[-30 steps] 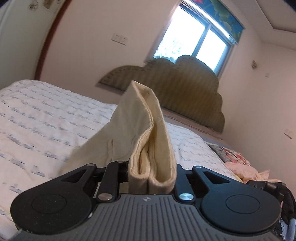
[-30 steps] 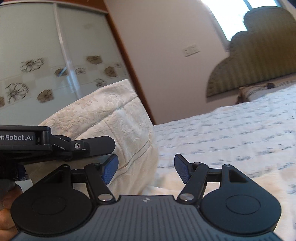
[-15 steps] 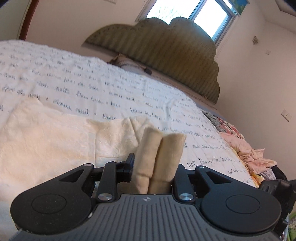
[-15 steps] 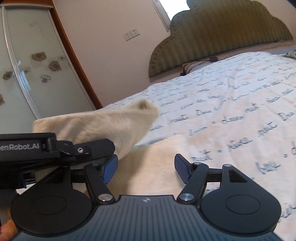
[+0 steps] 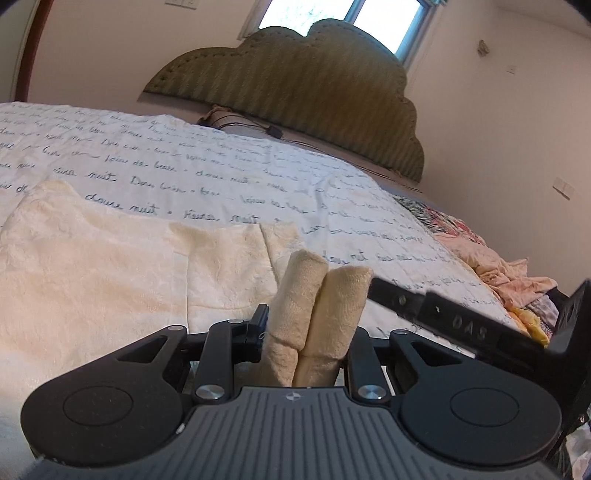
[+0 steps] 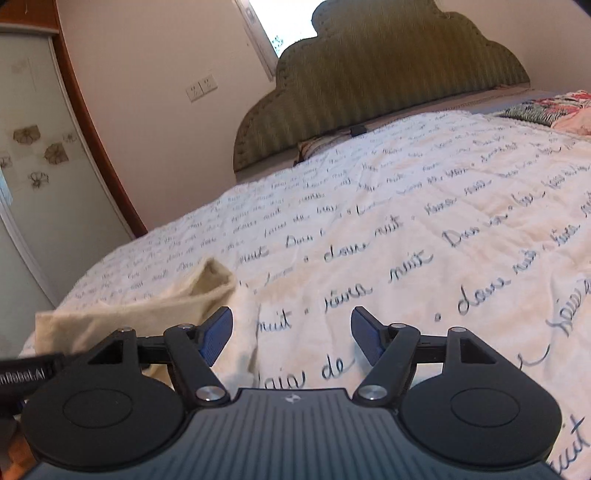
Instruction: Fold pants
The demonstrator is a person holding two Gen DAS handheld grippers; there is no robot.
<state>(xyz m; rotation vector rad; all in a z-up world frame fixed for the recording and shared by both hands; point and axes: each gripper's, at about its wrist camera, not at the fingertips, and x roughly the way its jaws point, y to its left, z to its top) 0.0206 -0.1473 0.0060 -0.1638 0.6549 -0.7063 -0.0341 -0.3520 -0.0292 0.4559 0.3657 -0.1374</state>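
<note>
The pads of the left tongs (image 5: pixel 312 332) are covered by the doubled fold of the cream pants (image 5: pixel 110 266) clamped between them, and the near part of that fold is hidden behind the tool's body. The pants are cut off by the left edge of the picture. In the right wrist view, the pants' raised edge (image 6: pixel 147 299) is blurred. The window (image 5: pixel 343 18) is cut off at the top.
</note>
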